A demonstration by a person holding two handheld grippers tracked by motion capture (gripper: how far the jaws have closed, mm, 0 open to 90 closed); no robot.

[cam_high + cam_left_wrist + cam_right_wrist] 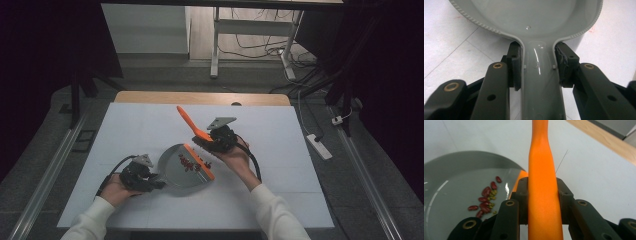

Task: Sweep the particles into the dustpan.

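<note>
The left gripper (150, 181) pinches the handle of the round grey plastic dustpan (179, 169) lying mid-table. Red beans (189, 162) sit inside it. At the pan's two o'clock, the right gripper (207, 142) squeezes the orange plastic brush (190, 123).

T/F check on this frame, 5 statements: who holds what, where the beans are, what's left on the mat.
1. The left hand-held gripper is shut on the grey dustpan by its handle. True.
2. The right hand-held gripper is open and holds nothing. False: it is shut on the orange brush by its handle.
3. Red beans lie inside the dustpan. True.
4. The dustpan's front lip is blue. False: the lip is orange.
5. The beans are scattered over the white mat beyond the dustpan. False: the ones visible sit in the pan.
</note>
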